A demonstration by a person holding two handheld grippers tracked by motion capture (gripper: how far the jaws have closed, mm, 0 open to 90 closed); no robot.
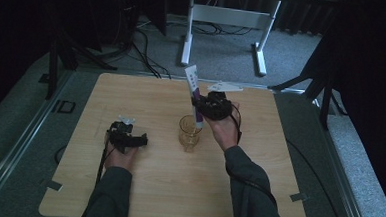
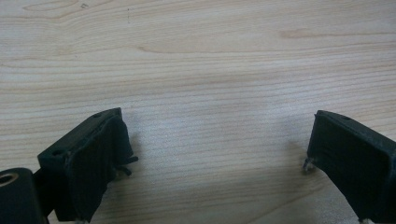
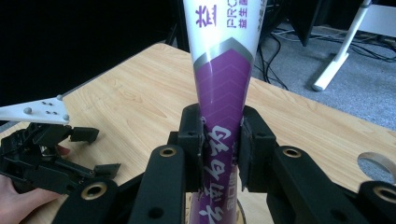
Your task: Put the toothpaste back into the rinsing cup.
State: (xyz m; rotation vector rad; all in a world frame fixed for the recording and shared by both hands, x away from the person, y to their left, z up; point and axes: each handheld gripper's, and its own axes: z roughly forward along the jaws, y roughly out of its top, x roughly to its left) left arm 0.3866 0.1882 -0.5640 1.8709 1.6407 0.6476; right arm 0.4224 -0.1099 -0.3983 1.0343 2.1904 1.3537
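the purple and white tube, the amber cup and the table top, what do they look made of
Purple and white tube: glossy soft plastic by the look, sheen on its printed skin, clamped by the right gripper. Amber cup: clear glass or plastic; the table shows through it. Pale table top: matt wood or wood-look laminate, with visible grain lines.

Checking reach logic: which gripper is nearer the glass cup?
Right. The right gripper is just above and behind the glass cup, shut on the toothpaste tube whose lower end is at the cup's mouth. The left gripper rests open on the table, off to the cup's left.
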